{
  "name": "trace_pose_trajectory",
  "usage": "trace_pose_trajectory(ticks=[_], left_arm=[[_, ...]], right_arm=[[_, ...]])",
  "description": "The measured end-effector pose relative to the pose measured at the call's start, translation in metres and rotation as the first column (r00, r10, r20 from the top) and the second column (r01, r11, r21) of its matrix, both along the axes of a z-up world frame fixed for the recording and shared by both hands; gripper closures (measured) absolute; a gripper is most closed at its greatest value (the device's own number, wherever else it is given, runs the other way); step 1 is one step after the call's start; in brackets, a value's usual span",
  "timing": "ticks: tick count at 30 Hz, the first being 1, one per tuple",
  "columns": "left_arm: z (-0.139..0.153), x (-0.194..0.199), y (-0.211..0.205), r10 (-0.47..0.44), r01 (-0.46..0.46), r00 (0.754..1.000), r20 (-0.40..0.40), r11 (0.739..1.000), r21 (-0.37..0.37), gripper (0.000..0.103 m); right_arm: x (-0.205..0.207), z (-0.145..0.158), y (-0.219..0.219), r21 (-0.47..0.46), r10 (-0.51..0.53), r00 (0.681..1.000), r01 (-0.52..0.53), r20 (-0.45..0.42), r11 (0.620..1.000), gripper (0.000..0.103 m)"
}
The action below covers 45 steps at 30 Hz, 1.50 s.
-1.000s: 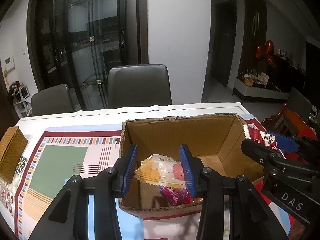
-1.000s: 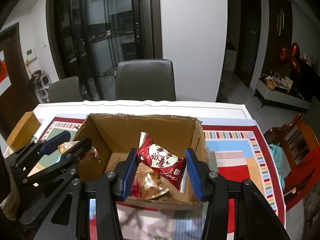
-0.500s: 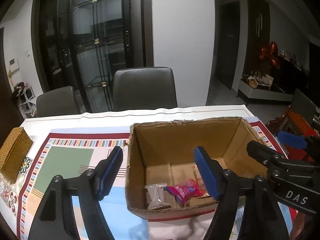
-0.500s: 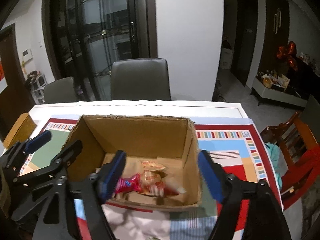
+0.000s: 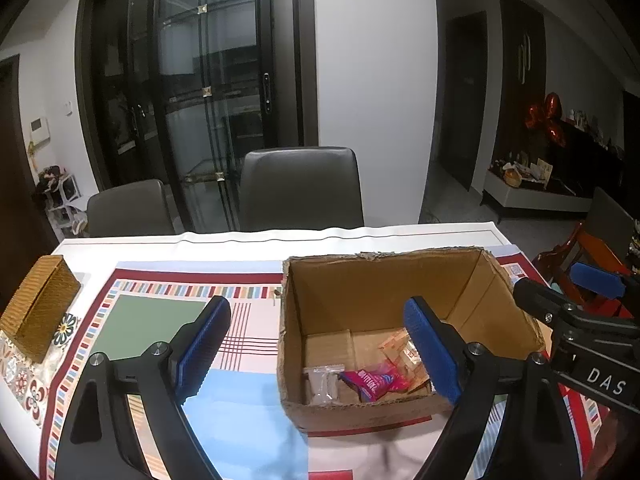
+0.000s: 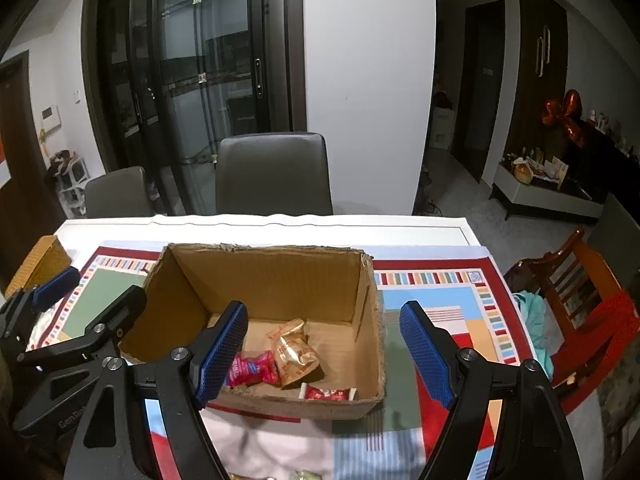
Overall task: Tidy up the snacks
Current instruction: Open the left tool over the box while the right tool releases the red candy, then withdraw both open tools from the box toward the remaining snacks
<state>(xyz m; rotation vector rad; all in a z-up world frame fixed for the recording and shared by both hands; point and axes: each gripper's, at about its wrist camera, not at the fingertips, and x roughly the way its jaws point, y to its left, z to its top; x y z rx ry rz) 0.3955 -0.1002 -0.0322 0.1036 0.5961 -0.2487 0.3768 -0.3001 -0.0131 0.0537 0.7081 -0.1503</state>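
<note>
An open cardboard box (image 5: 380, 276) stands on the patterned tablecloth. On its floor lie a pink packet (image 5: 376, 382), a clear packet (image 5: 322, 380) and a golden packet (image 5: 400, 350). My left gripper (image 5: 316, 303) hovers over the box's near left corner; its jaws are opening with nothing between them. In the right wrist view the box (image 6: 272, 276) holds the pink packet (image 6: 256, 368), the golden packet (image 6: 294, 350) and a red packet (image 6: 328, 394). My right gripper (image 6: 324, 306) stands open and empty above the box's near wall.
A woven wicker box (image 5: 38, 308) sits at the table's left edge. Two dark chairs (image 5: 300, 188) stand behind the table and a wooden chair (image 6: 572, 280) at its right. More wrapped snacks (image 6: 300, 474) peek in at the near edge.
Both grippers held a packet over the box a second ago. Their jaws have spread and the packets have dropped into the box. The left gripper has drawn back a little.
</note>
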Motion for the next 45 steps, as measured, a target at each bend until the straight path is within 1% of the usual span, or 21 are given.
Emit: trace_pose_trajectory(ticks=[12, 23, 36, 41, 45], left_arm=[[0.015, -0.025, 0.012, -0.005, 0.005, 1.000, 0.031, 1.000, 0.002, 0.014], [0.023, -0.052, 0.029, -0.019, 0.018, 0.999, 0.046, 1.000, 0.012, 0.014], [0.018, -0.082, 0.040, -0.062, 0.062, 0.997, 0.043, 0.998, 0.020, 0.014], [0.013, -0.096, 0.044, -0.084, 0.083, 0.996, 0.041, 0.996, 0.028, 0.014], [0.007, -0.107, 0.047, -0.104, 0.103, 0.994, 0.035, 0.994, 0.042, 0.014]], right_arm=[[-0.020, 0.015, 0.009, -0.010, 0.003, 1.000, -0.003, 0.017, 1.000, 0.024], [-0.044, 0.015, 0.022, -0.014, 0.006, 1.000, -0.006, 0.007, 1.000, 0.024], [-0.075, 0.009, 0.030, -0.014, -0.002, 1.000, 0.002, -0.005, 1.000, 0.024], [-0.087, 0.004, 0.032, -0.022, -0.011, 1.000, 0.011, -0.013, 1.000, 0.024], [-0.102, 0.002, 0.037, -0.039, -0.022, 1.000, 0.022, -0.002, 0.999, 0.024]])
